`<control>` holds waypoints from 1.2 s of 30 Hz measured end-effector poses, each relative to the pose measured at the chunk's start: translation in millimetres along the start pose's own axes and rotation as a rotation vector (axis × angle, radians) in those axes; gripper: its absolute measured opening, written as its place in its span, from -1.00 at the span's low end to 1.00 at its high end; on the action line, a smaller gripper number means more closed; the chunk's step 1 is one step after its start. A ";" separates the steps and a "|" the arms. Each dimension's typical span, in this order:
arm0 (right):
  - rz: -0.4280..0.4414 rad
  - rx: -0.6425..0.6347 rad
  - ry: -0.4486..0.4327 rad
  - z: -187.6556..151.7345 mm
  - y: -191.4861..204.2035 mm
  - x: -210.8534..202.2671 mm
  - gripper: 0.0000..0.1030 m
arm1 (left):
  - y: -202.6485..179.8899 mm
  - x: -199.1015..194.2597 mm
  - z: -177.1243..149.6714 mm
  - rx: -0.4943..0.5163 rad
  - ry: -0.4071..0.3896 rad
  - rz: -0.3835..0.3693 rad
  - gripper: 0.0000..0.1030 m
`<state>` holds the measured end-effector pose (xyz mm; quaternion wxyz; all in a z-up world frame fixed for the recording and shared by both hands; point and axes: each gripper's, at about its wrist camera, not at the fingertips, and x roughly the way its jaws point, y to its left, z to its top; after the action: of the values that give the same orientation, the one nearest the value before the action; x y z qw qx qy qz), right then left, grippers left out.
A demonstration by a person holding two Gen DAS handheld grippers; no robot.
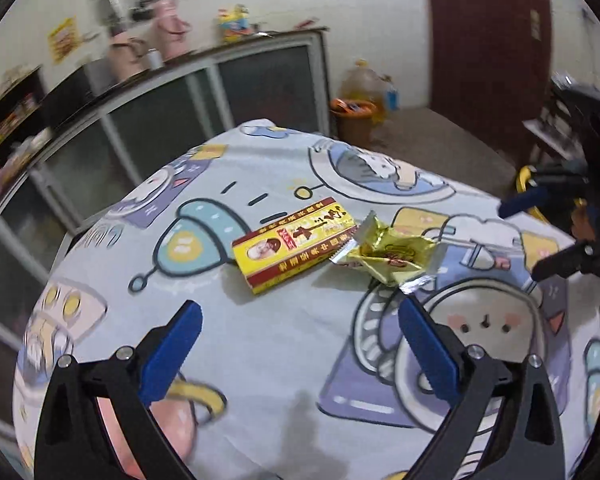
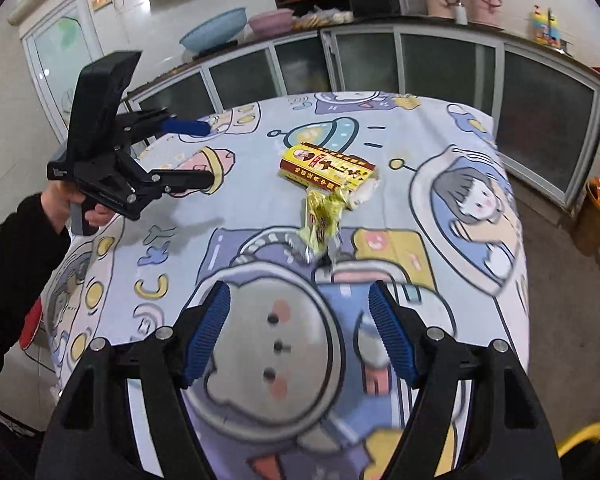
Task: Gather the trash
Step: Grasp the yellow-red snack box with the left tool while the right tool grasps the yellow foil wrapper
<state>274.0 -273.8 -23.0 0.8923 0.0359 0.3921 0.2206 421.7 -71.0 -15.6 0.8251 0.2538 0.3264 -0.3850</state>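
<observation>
A yellow and red flat box [image 1: 294,245] lies in the middle of the table, with a crumpled gold foil wrapper [image 1: 388,254] touching its right end. Both also show in the right wrist view: the box [image 2: 328,167] farther away, the wrapper [image 2: 325,220] nearer. My left gripper [image 1: 300,316] is open and empty, a little short of the box. My right gripper [image 2: 300,300] is open and empty, just short of the wrapper. Each gripper shows in the other's view, the right one [image 1: 518,240] and the left one [image 2: 210,153], both with jaws apart.
The table wears a cartoon-print cloth [image 1: 260,340]. An orange trash bin [image 1: 352,118] stands on the floor beyond the table's far corner; it shows at the right in the right wrist view [image 2: 598,216]. Glass-door cabinets [image 2: 420,64] line the wall behind.
</observation>
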 end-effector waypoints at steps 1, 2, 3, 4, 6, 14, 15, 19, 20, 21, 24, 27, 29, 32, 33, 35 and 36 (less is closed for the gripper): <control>0.006 0.003 0.006 3.3 -1.9 3.9 0.33 | 0.8 3.8 3.0 0.021 0.009 -0.014 0.84; 0.015 0.010 0.016 9.5 -3.1 10.1 0.33 | 2.6 8.6 7.7 0.044 0.021 -0.041 0.84; 0.022 0.016 0.023 14.0 -4.0 15.7 0.33 | 5.2 14.2 14.6 0.080 0.036 -0.090 0.84; 0.027 0.019 0.036 17.8 -4.7 21.4 0.33 | 5.6 16.4 17.3 0.104 0.046 -0.120 0.84; 0.016 0.015 0.054 24.3 -7.2 32.0 0.33 | 4.9 25.7 26.2 0.177 0.075 -0.160 0.84; 0.026 0.019 0.120 31.9 -15.5 60.1 0.32 | 2.8 78.6 55.3 0.351 0.212 -0.275 0.84; 0.026 0.022 0.129 32.7 -16.9 64.3 0.32 | 4.3 85.4 56.8 0.349 0.226 -0.279 0.84; -0.008 -0.004 0.167 36.8 -21.7 80.8 0.21 | 12.5 120.8 57.5 0.340 0.298 -0.311 0.84; -0.010 -0.001 0.177 37.9 -24.5 85.5 0.16 | 13.6 126.2 57.9 0.339 0.305 -0.309 0.84; -0.010 0.003 0.187 38.8 -26.4 89.1 0.11 | 14.6 131.9 56.9 0.335 0.311 -0.311 0.83; -0.005 0.007 0.211 41.6 -30.0 99.1 -0.01 | 20.4 145.1 54.1 0.320 0.321 -0.304 0.70; -0.021 -0.004 0.235 43.0 -30.0 106.4 -0.29 | 28.6 147.1 53.2 0.299 0.302 -0.299 0.33; -0.010 0.010 0.249 42.8 -31.4 110.0 -0.35 | 33.0 150.8 52.0 0.274 0.310 -0.316 0.28; -0.006 0.019 0.245 45.0 -30.5 110.3 -0.70 | 25.3 154.9 47.9 0.296 0.302 -0.291 0.19; -0.016 0.018 0.242 45.8 -29.2 109.7 -0.72 | 23.8 155.8 47.6 0.295 0.302 -0.288 0.15; -0.019 0.008 0.238 46.2 -25.6 106.8 -0.81 | 25.2 151.2 48.9 0.256 0.280 -0.307 -0.26; -0.012 -0.002 0.236 45.5 -22.6 103.5 -0.83 | 28.2 146.5 50.8 0.230 0.263 -0.314 -0.30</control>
<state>376.4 -245.6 -67.8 0.8414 0.0063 0.4943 0.2185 533.6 -157.7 -85.0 0.6712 0.3401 0.4205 -0.5069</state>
